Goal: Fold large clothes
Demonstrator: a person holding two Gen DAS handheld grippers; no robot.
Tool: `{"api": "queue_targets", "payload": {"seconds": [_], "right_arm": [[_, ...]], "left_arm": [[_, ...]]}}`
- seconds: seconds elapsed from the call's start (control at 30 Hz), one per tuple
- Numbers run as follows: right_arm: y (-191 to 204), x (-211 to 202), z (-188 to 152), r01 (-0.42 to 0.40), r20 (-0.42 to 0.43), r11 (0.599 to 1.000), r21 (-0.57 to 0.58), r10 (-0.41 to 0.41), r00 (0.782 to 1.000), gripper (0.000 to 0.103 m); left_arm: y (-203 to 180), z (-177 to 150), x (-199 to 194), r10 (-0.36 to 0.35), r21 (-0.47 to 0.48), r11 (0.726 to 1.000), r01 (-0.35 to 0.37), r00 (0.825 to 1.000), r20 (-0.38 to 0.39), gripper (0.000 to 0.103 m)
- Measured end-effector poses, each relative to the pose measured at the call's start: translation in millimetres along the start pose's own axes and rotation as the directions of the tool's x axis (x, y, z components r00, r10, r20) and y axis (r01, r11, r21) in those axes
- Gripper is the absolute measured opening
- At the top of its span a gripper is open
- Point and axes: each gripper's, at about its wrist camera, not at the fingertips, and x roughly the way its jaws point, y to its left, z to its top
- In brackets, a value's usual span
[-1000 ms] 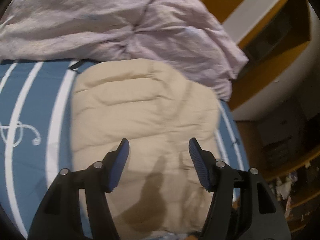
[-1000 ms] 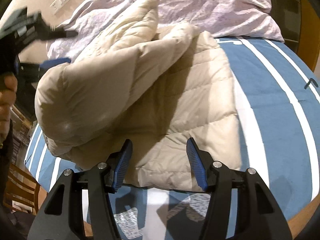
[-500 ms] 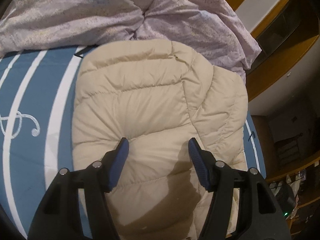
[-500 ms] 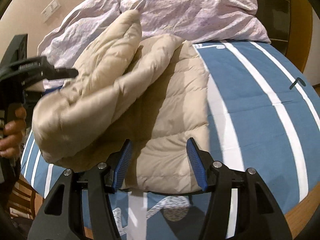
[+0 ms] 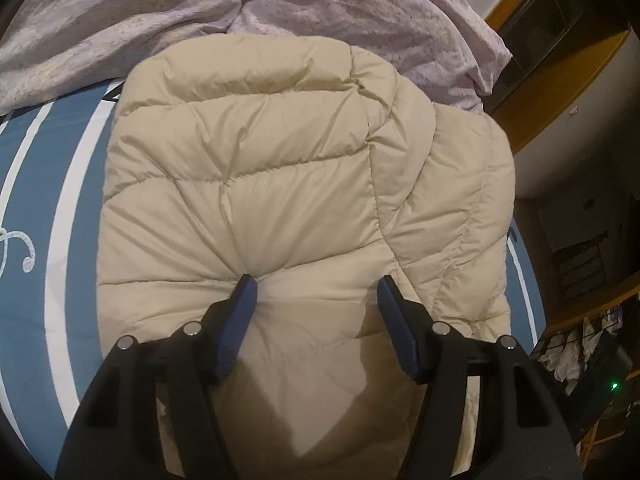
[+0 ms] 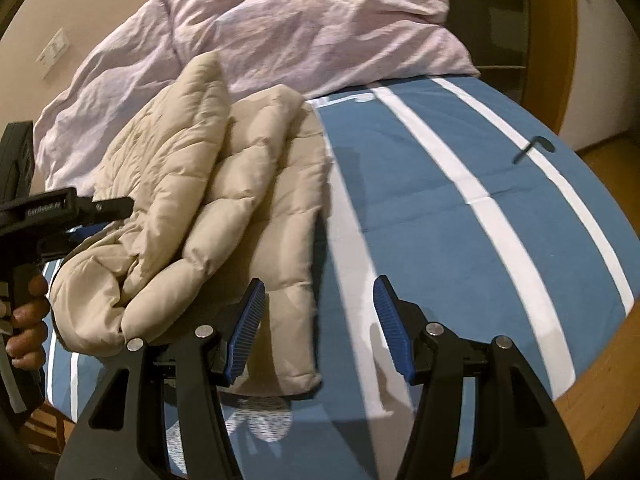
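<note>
Puffer jacket [image 5: 280,184]: plain beige, quilted in stitched channels; no print. Bed cover [image 6: 460,208]: medium blue with white stripes; a white curl motif at the left edge in the left wrist view, a dark hook-shaped mark in the right wrist view. Duvet [image 6: 304,28]: pale lilac, faintly speckled. Left gripper [image 5: 316,292] and right gripper [image 6: 320,300]: black frames, blue ribbed pads. Wood trim [image 6: 552,40]: orange-brown.
</note>
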Motion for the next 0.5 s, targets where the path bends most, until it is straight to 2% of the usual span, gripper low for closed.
{"api": "queue_targets", "payload": {"seconds": [0.33,0.5], "right_arm": [[-14.3,-11.1,10.5,0.049,0.032,0.998,0.037,-0.051,0.998,0.058],[-6.9,-25.4,34.0,0.003,0.097,0.999,0.045,-0.008,0.995,0.058]], "left_arm": [[-17.2,-3.8,18.4,0.023,0.051,0.998,-0.023,1.000,-0.007,0.066],[-25.0,-6.7,24.2,0.033,0.075,0.997,-0.033,0.999,-0.006,0.067]]}}
